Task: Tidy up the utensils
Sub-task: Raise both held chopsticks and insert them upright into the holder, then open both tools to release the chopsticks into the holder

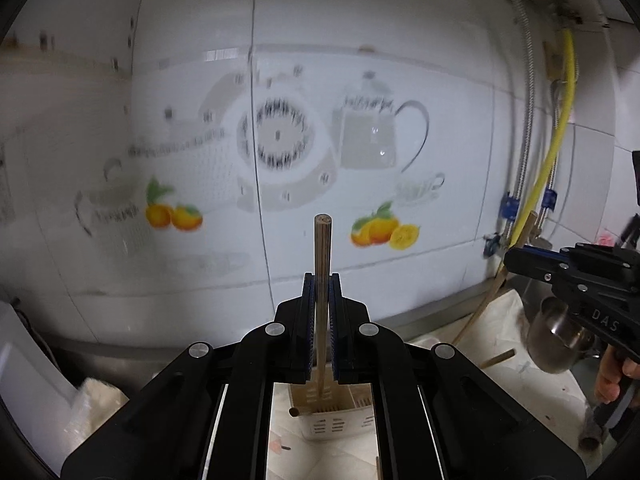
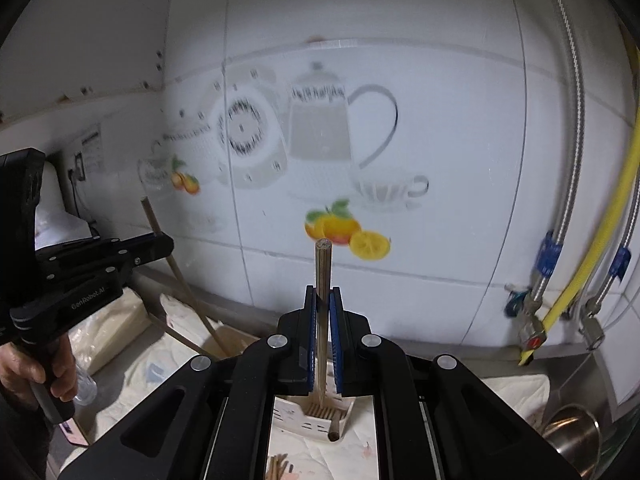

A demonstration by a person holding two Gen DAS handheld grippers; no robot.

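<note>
My left gripper (image 1: 322, 280) is shut on a wooden chopstick (image 1: 322, 244) that stands upright between its blue pads, tip toward the tiled wall. Below it, between the arms, sits a cream slotted utensil holder (image 1: 334, 420). My right gripper (image 2: 322, 292) is shut the same way on a second upright chopstick (image 2: 322, 264), above the same holder (image 2: 296, 420), which has a chopstick (image 2: 334, 426) leaning in it. Each view shows the other gripper off to the side: the right gripper (image 1: 510, 258) and the left gripper (image 2: 168, 246), each with its chopstick slanting down.
A steel cup (image 1: 554, 340) stands at the right on a pale cloth (image 1: 504, 320). A yellow hose (image 2: 600, 240), braided steel hoses and valves (image 2: 532, 332) run down the right wall. Loose chopsticks (image 2: 276, 468) lie near the front. A hand (image 2: 24, 368) grips the left handle.
</note>
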